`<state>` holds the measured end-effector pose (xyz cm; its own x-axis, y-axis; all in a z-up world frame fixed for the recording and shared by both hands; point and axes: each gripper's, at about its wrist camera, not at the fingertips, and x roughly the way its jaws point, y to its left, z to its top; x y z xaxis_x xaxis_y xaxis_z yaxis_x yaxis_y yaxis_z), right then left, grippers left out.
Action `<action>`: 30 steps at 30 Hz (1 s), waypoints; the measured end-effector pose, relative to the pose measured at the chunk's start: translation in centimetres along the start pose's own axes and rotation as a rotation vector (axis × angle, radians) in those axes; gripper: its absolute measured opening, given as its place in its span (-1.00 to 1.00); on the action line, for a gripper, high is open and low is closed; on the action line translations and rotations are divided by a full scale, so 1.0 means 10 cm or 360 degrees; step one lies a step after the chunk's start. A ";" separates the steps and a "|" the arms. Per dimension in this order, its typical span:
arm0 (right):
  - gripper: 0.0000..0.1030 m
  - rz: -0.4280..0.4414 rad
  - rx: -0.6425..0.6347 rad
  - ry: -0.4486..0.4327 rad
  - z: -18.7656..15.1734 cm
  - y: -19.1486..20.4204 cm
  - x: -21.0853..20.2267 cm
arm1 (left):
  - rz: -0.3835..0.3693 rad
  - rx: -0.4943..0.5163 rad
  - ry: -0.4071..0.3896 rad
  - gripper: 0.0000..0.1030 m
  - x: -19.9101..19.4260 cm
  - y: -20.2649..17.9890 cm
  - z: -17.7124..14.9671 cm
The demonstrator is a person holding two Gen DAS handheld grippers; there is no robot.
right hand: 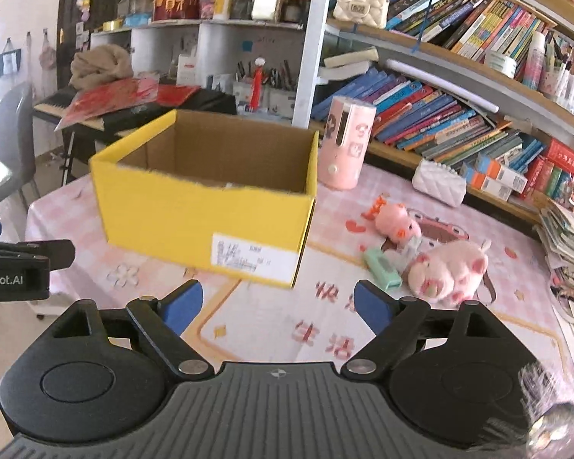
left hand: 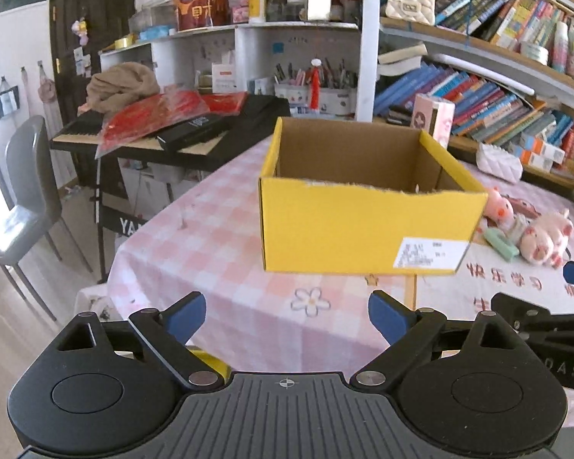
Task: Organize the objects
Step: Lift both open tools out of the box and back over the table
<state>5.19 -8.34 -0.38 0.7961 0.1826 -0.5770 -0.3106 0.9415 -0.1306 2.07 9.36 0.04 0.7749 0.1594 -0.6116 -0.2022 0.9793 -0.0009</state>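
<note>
An open yellow cardboard box (left hand: 367, 225) (right hand: 206, 218) stands on the pink checked tablecloth (left hand: 210, 267), with a white label on its near side. To its right lie a large pink plush pig (right hand: 447, 271) (left hand: 543, 239), a small pink pig (right hand: 396, 222) (left hand: 497, 206) and a mint green clip-like item (right hand: 382, 267) (left hand: 501, 243). My left gripper (left hand: 287, 317) is open with nothing between its blue pads, just short of the box. My right gripper (right hand: 277, 306) is open too and holds nothing, near the box's right corner.
A pink cylinder-shaped case (right hand: 346, 141) stands behind the box and a white quilted pouch (right hand: 438, 181) lies by the bookshelf (right hand: 459, 114). A keyboard piled with red packets (left hand: 153, 122) and a dark chair (left hand: 26, 199) are at the left. Stacked papers (right hand: 566, 237) sit at the right.
</note>
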 end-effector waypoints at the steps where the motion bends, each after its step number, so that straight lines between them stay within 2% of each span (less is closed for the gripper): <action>1: 0.68 -0.0001 -0.0003 0.0012 -0.02 0.01 -0.01 | -0.0006 0.0005 0.0006 0.84 -0.01 0.00 -0.02; 12: 0.72 -0.0118 0.0057 0.0127 -0.34 -0.04 -0.22 | -0.0152 0.0114 0.0073 0.90 -0.08 -0.21 -0.21; 19: 0.72 -0.0245 0.0164 0.0185 -0.51 -0.25 -0.33 | -0.0275 0.0204 0.0102 0.90 -0.08 -0.44 -0.25; 30: 0.73 -0.0354 0.0289 0.0232 -0.60 -0.61 -0.36 | -0.0397 0.0306 0.0114 0.90 0.07 -0.83 -0.17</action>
<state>1.11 -16.42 -2.35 0.7472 -0.0635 -0.6616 -0.0290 0.9914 -0.1279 3.31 1.14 -1.70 0.7409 -0.0912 -0.6654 0.1108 0.9938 -0.0128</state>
